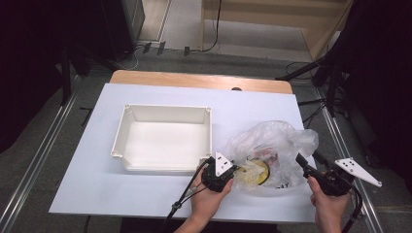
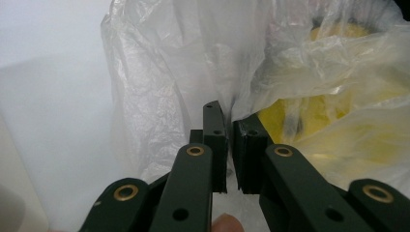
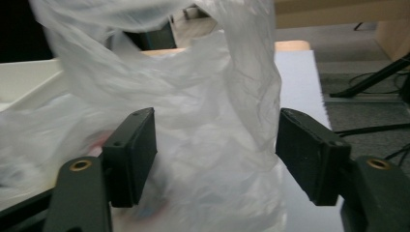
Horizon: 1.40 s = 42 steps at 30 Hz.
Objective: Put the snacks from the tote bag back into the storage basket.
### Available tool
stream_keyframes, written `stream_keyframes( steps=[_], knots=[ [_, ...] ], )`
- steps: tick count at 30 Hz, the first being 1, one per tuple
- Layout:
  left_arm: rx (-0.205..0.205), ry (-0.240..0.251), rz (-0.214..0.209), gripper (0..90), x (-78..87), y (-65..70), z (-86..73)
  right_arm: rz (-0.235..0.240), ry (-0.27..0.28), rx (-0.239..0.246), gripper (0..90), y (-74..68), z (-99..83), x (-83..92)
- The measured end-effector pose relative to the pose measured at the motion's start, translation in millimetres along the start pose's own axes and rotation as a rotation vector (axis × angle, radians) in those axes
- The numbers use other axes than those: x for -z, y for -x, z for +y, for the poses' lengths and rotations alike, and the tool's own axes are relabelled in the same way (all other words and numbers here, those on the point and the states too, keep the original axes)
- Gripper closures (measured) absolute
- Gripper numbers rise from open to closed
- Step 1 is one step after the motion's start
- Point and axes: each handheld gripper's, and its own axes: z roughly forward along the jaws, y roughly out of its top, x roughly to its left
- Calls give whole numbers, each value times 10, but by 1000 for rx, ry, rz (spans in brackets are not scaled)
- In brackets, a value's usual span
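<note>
A: Two tongs at the plastic bag (image 1: 272,150); bag sits on the counter (image 1: 87,184), just right of the white tray (image 1: 165,138). Left tongs (image 1: 232,171) at its near-left edge.

B: Left gripper view: pressed together, pinching bag film (image 2: 193,72), yellow item (image 2: 309,111) inside.

A: Right gripper view: right tongs (image 3: 217,154) spread, film loose between, no pinch.

B: Step looks like opening the bag; next, right needs its own pinch.

Yellow item (image 2: 333,111) beyond left claw (image 2: 230,140) veiled by plastic bag (image 2: 159,82), kind unclear; reddish contents left of right claw (image 3: 215,154) blurred, unidentifiable.
</note>
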Motion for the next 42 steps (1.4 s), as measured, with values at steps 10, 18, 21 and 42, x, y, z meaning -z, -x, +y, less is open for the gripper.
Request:
stream_keyframes(
  steps=[10, 18, 21, 42],
  knots=[
    [9, 12, -15, 825, 15, -12, -7, 157, -70, 64, 428, -499, -100, -213],
    [7, 18, -19, 824, 18, -10, -10, 75, -98, 83, 486, -727, -132, -513],
    [9, 21, -20, 825, 16, -11, -11, 52, -89, 90, 586, -728, -129, -526],
    [16, 22, -16, 832, 26, -16, -14, -32, -277, 99, 900, -396, -477, -173]
  ],
)
